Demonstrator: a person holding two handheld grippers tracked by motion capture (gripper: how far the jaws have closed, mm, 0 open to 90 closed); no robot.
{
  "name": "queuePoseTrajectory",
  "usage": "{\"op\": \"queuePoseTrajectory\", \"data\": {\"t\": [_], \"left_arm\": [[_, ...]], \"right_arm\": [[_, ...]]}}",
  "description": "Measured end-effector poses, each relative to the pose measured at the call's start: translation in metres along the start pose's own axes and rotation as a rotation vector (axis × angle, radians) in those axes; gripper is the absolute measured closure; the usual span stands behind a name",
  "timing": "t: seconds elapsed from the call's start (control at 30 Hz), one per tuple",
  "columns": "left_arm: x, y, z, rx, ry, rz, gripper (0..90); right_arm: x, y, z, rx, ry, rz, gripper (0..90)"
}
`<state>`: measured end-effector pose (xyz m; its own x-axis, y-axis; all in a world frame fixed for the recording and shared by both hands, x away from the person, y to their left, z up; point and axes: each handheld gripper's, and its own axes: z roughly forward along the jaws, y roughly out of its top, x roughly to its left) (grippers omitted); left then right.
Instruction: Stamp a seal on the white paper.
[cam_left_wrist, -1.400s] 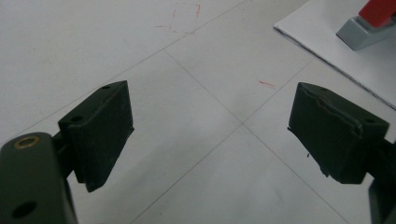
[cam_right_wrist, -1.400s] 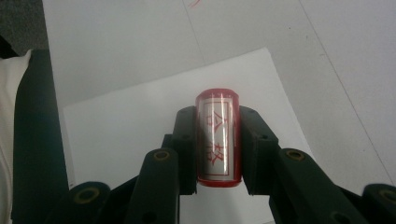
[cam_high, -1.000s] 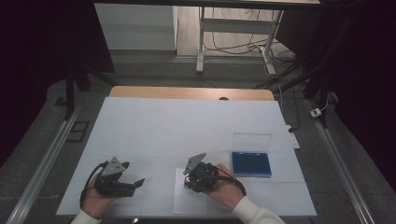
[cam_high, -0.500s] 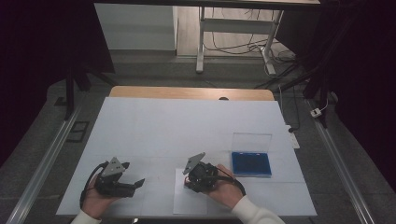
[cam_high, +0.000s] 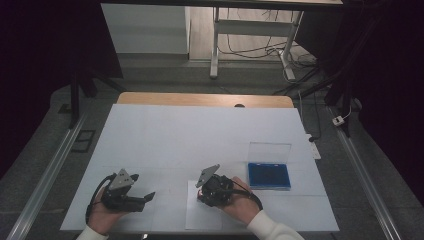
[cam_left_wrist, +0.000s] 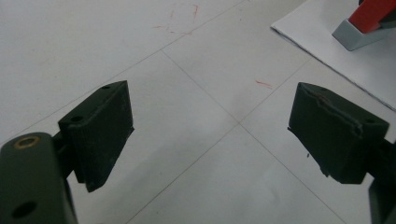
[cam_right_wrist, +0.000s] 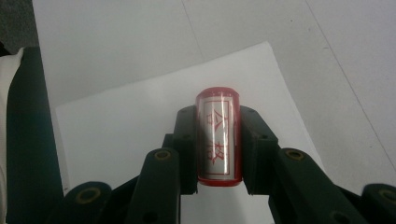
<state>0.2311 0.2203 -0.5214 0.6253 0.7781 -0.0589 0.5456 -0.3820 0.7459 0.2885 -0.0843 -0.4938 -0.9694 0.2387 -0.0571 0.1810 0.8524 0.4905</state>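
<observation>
Now, right gripper (cam_right_wrist: 218, 144): you're clamping the red cylindrical stamp (cam_right_wrist: 218, 137) over the white paper sheet (cam_right_wrist: 140, 116).
Left gripper (cam_left_wrist: 210, 135): you're holding it apart, low over the table.
Blue plastic case (cam_high: 269, 175): lid open; contents unclear.

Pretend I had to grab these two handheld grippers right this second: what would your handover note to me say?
Right gripper: shut on a red stamp, held over the white sheet of paper near the table's front edge.
Left gripper: open, holding nothing, low over the bare table to the left of the sheet.
Blue ink pad case: lid raised, on the table right of the paper.
Done: stamp picked up and brought to the paper.
Left: I can see no print on the paper, so the stamping probably remains; whether the stamp is inked I cannot tell.
</observation>
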Motion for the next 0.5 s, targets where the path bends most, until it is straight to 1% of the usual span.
{"op": "queuePoseTrajectory", "data": {"t": [0.13, 0.2, 0.27, 0.33, 0.37, 0.5], "left_arm": [[-0.0005, 0.0, 0.0005, 0.0, 0.001, 0.0, 13.7], [-0.0008, 0.0001, 0.0, -0.001, 0.001, 0.0, 13.6], [-0.0009, 0.0, -0.0003, -0.002, 0.001, -0.001, 13.6], [-0.0011, -0.0001, -0.0003, -0.001, 0.001, -0.002, 13.6], [-0.0011, -0.0001, -0.0002, 0.0, 0.001, -0.001, 13.6], [-0.0008, -0.0003, 0.0005, 0.002, -0.001, -0.002, 13.6]], "right_arm": [[-0.0005, -0.0004, 0.0001, -0.002, 0.003, 0.002, 71.0], [-0.0032, -0.0017, -0.0001, -0.008, 0.018, 0.009, 71.0], [-0.0005, -0.0009, -0.0002, 0.0, 0.0, -0.003, 71.0], [-0.0009, -0.0012, 0.0001, -0.007, 0.004, 0.001, 71.0], [-0.002, -0.0016, -0.0002, -0.004, 0.005, -0.01, 71.0], [0.0007, -0.0008, 0.0, -0.002, -0.004, -0.001, 71.0]]}}
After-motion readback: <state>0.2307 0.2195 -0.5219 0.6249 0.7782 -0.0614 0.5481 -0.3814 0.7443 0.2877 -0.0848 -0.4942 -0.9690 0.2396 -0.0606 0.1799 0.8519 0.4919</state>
